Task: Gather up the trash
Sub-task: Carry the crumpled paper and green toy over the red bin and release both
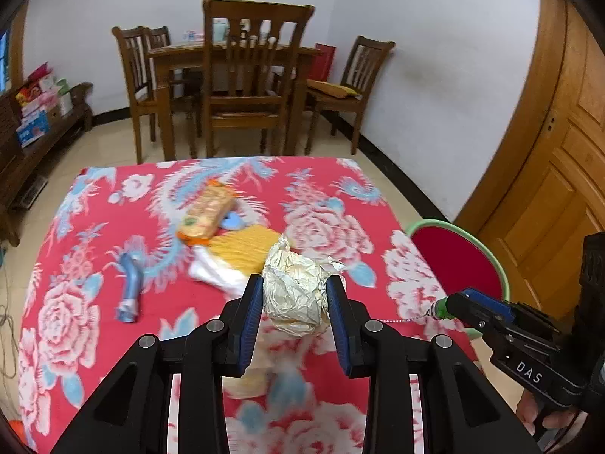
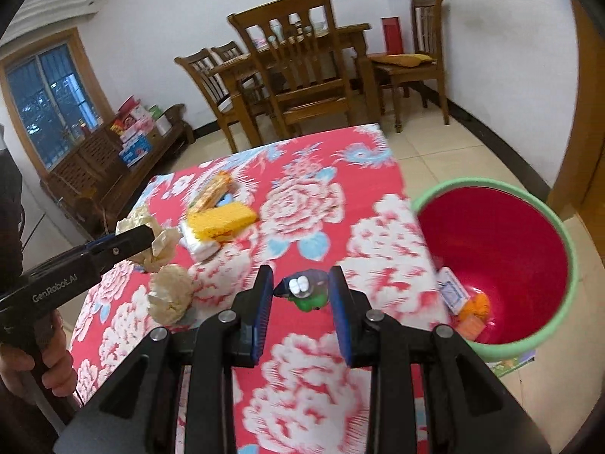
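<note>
Two grippers are loaded at once, and each needs its own care. Nearest me, the left gripper (image 1: 295, 295) pinches a crumpled paper wad (image 1: 297, 283) between its blue pads, the wad bulging above and below the fingers, held just over the floral cloth (image 1: 75, 302). The right gripper (image 2: 300, 289) pinches a small green toy (image 2: 308, 293) with white eyes; from the left camera a thin bead chain (image 1: 401, 319) dangles from it. I'd say the step in hand is carrying both to the bin (image 2: 567, 283), the red tub with a green rim just off the table's right edge, which already has a few scraps at its bottom. To do it well, the right one ought to go first, since it is closer to the rim, and let go only once it is well over the opening so the chain doesn't catch the lip. The left should keep its squeeze gentle and level; paper springs back and may slip. A second wad (image 2: 168, 295) lies on the cloth near the left gripper. Farther along the cloth lie a yellow sponge (image 2: 223, 221), a biscuit pack (image 1: 206, 212) and a blue tube (image 1: 128, 291), not yet picked up.
</note>
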### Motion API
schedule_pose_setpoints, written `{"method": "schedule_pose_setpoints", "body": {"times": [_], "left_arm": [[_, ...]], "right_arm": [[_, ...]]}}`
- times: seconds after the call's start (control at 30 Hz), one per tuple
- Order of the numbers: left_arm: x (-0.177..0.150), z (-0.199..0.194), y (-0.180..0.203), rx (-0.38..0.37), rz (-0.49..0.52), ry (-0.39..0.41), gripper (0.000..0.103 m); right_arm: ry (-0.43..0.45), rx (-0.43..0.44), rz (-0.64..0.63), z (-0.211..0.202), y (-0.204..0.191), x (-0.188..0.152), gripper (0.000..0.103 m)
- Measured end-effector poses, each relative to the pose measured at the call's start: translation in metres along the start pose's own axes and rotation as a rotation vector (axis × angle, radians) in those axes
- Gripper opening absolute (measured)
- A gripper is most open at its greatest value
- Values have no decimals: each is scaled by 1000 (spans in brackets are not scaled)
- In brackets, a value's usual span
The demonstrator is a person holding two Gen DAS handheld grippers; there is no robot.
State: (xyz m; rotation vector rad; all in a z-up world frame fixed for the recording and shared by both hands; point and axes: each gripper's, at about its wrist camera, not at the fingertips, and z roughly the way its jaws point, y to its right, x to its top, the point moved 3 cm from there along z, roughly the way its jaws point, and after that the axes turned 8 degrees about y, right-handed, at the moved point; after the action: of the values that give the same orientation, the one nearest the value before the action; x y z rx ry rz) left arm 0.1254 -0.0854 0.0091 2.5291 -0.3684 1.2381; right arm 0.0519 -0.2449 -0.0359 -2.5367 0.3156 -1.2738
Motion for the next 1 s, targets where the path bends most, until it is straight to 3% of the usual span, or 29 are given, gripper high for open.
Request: {"method": "schedule_pose_setpoints", "body": {"times": [0.5,1.0], "left_arm": [[-7,20,70,-105,69,-38,34],[-9,46,130,-179,150,-79,34]], "right_arm": [[42,-127,130,-27,86,-3,33],[34,-215,240,-21,155,-7,33]]}}
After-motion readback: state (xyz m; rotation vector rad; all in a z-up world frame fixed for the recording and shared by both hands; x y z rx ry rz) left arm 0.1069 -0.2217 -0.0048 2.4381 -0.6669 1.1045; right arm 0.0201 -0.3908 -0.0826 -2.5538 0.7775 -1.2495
